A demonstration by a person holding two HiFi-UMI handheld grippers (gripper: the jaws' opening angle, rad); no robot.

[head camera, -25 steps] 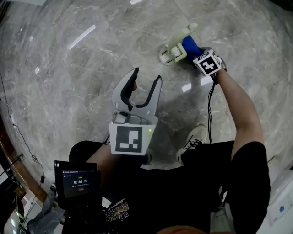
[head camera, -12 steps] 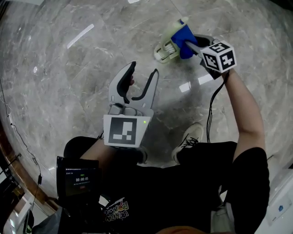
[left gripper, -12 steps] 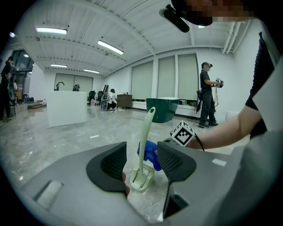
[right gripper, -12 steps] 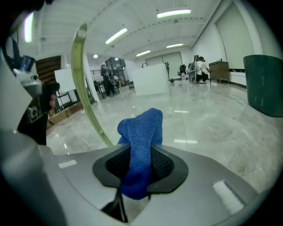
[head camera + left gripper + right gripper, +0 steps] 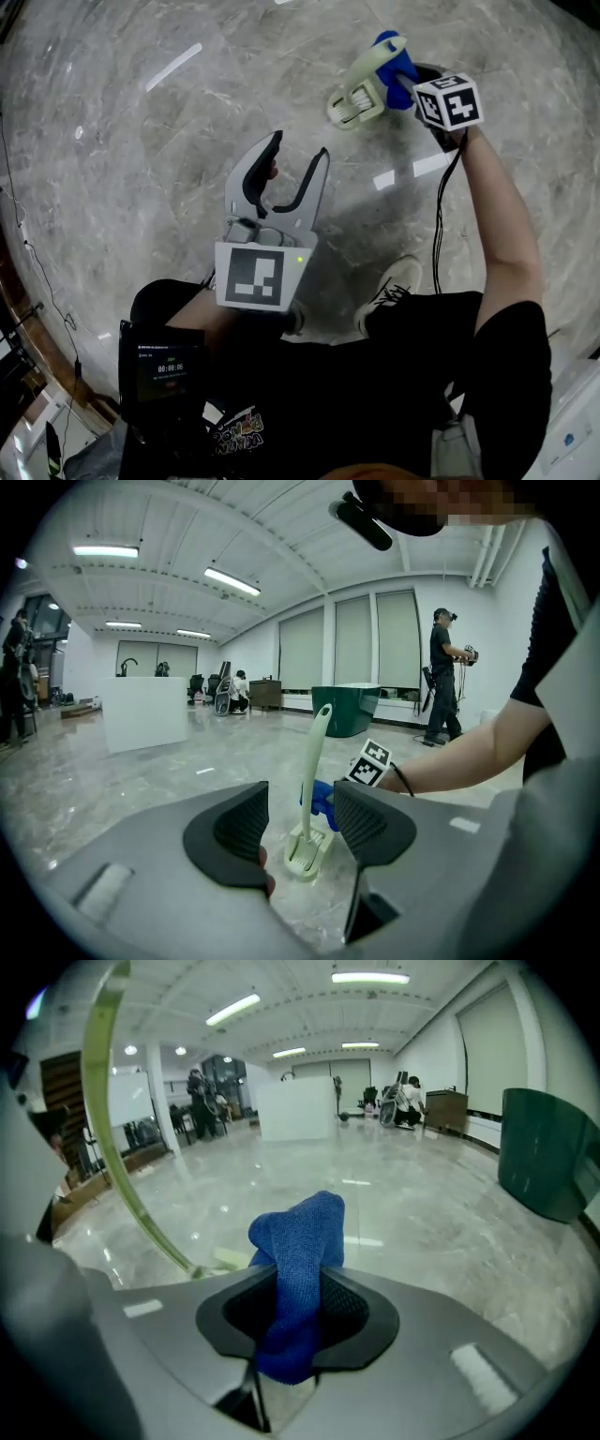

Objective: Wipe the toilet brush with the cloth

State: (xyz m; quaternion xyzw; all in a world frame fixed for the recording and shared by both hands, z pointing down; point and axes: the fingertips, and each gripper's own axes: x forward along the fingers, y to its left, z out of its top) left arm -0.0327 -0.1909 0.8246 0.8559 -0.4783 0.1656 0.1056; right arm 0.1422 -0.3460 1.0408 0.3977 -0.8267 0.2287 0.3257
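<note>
Toilet brush [image 5: 361, 94] x1 upright; cloth [image 5: 300, 1232] x1 pinched in R gripper [image 5: 298, 1309] jaws; L gripper [image 5: 298, 150] jaws spread, empty.

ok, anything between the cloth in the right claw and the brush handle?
Nothing visible. The cloth, clamped in the right claw, sits right beside the upright toilet brush handle. The left claw is open and short of both.

I get bright, even light from ceiling strips [image 5: 232, 581]; they glare as white streaks on the polished floor [image 5: 112, 169]. Everything bends at the edges, and the corners go black.
</note>
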